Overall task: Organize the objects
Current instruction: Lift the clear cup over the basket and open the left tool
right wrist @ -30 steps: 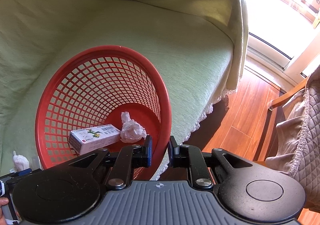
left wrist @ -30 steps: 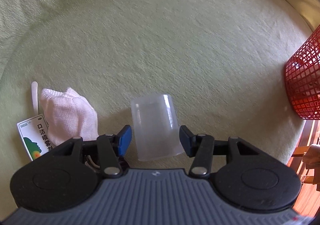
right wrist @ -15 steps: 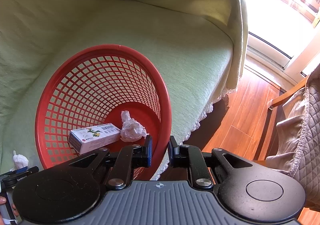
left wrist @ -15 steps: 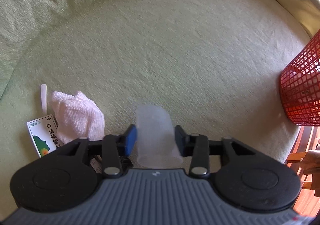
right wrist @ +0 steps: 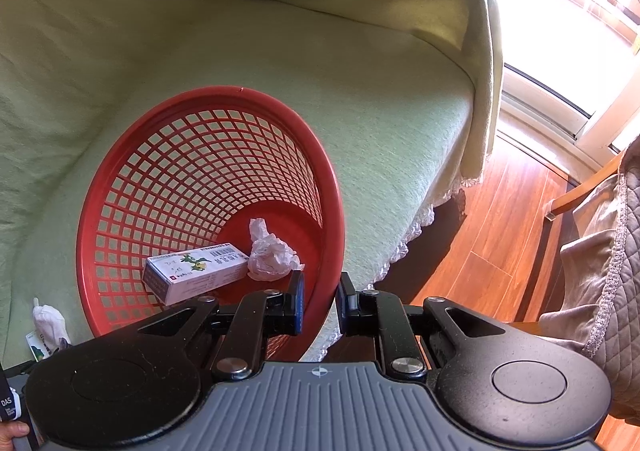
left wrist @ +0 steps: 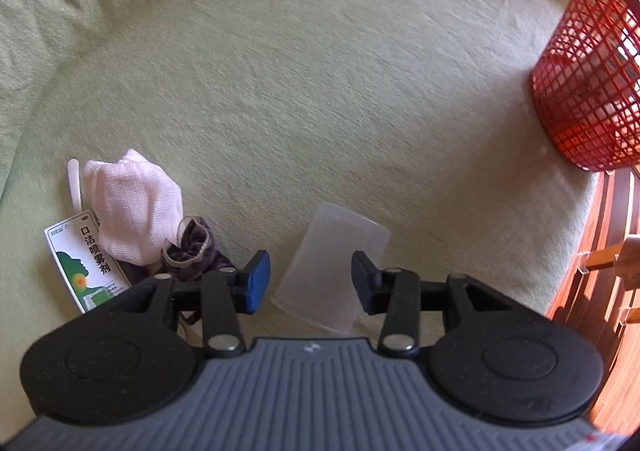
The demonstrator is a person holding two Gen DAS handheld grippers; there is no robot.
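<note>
A clear plastic cup [left wrist: 334, 265] sits between the fingers of my left gripper [left wrist: 310, 281], tilted to the right, above the green sofa seat. The jaws are shut on the cup. To its left lie a white knitted cloth [left wrist: 134, 207], a dark purple cloth [left wrist: 196, 247], a spray box with Chinese text [left wrist: 86, 263] and a white stick [left wrist: 74, 181]. My right gripper [right wrist: 320, 307] is shut on the rim of the red mesh basket [right wrist: 132, 155] and tips it. The basket holds a white medicine box [right wrist: 196, 271] and a crumpled tissue [right wrist: 270, 255].
The red basket also shows at the far right of the left wrist view [left wrist: 588, 79], at the sofa's edge. Wooden floor [right wrist: 492, 243] lies beyond the sofa. A chair with a quilted grey cover [right wrist: 600, 259] stands at the right.
My left gripper closed on the cup and lifted it, tilting right; the view has pulled back and the basket looms closer. The right gripper and basket have not moved.
</note>
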